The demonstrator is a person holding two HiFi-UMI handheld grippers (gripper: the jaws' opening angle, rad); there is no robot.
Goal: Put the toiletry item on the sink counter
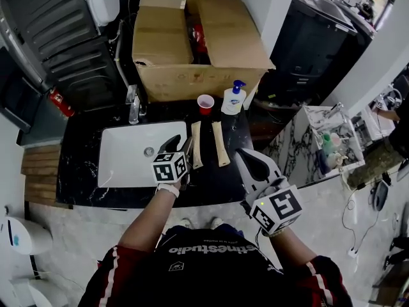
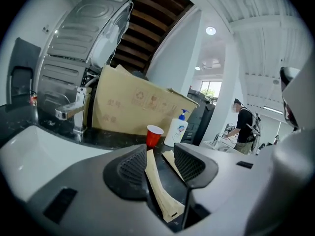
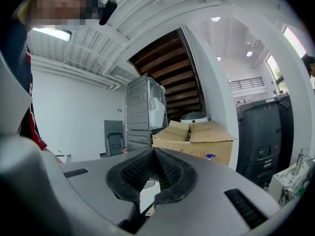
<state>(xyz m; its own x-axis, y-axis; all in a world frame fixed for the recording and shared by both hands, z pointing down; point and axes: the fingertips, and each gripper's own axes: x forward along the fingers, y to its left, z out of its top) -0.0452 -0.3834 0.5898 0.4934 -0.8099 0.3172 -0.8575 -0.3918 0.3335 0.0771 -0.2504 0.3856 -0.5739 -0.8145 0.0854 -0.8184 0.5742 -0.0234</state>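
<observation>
Two flat tan toiletry items lie side by side on the black sink counter (image 1: 83,147). The left one (image 1: 196,144) (image 2: 153,176) rests on the counter between the jaws of my left gripper (image 1: 183,147) (image 2: 160,163). That gripper is open, and its pads do not press on the item. The right tan item (image 1: 220,144) (image 2: 168,156) lies just beyond the right jaw. My right gripper (image 1: 248,160) (image 3: 155,165) hovers to the right of the counter's front edge, shut with nothing in it.
A white basin (image 1: 128,162) and a chrome faucet (image 1: 133,104) sit left of the items. Behind them stand a red cup (image 1: 205,103), a pump soap bottle (image 1: 234,98) and a big cardboard box (image 1: 192,43). A wire rack (image 1: 329,142) stands at the right. A person (image 2: 243,127) is far off.
</observation>
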